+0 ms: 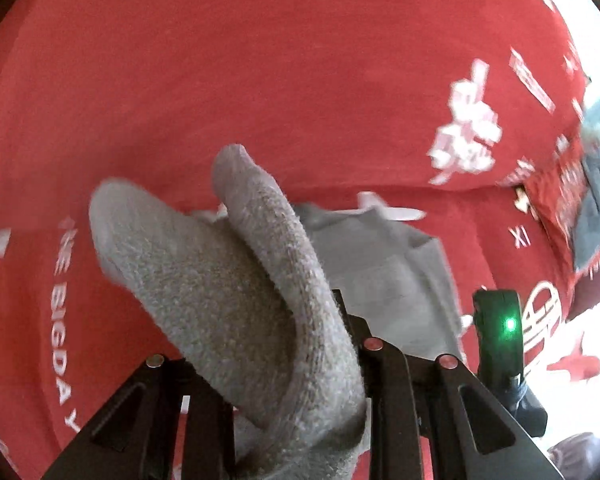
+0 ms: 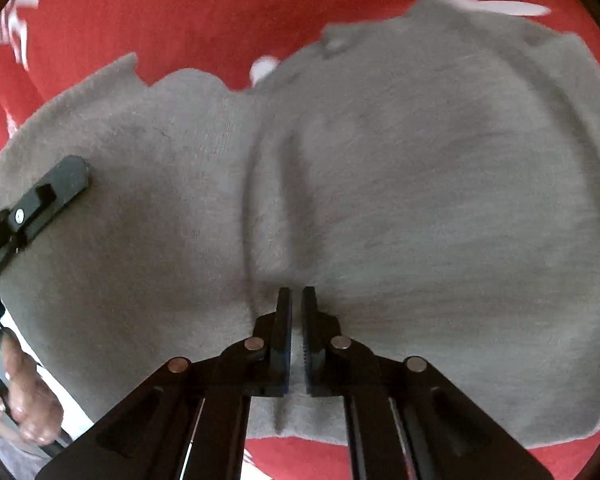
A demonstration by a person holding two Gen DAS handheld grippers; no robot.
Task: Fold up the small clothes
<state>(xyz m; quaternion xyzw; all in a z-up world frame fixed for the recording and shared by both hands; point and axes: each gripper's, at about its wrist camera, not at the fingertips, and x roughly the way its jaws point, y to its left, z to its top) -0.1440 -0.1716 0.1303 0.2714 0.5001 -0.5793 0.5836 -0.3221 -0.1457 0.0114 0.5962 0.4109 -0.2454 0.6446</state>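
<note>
pretty bright, soft daylight, blown-out white glare at the right edge of the left wrist view. heavy fisheye bending, dark corners, motion blur on the red cloth's [image 1: 260, 80] white print.

the small grey fleece garment [image 2: 420, 184] looks fuzzy, nubbly and matt. the red printed cloth cover [image 1: 260, 60] beneath is smooth, matt fabric. the matt black plastic right gripper [image 2: 296, 304] carries shiny metal pins.

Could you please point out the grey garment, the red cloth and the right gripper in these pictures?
grey garment [image 2: 440, 184]: right wrist view, flat part right of the raised crease.
red cloth [image 1: 260, 80]: left wrist view, plain stretch above the garment.
right gripper [image 2: 297, 300]: right wrist view, between its fingertips, pinching a fold of the garment.
</note>
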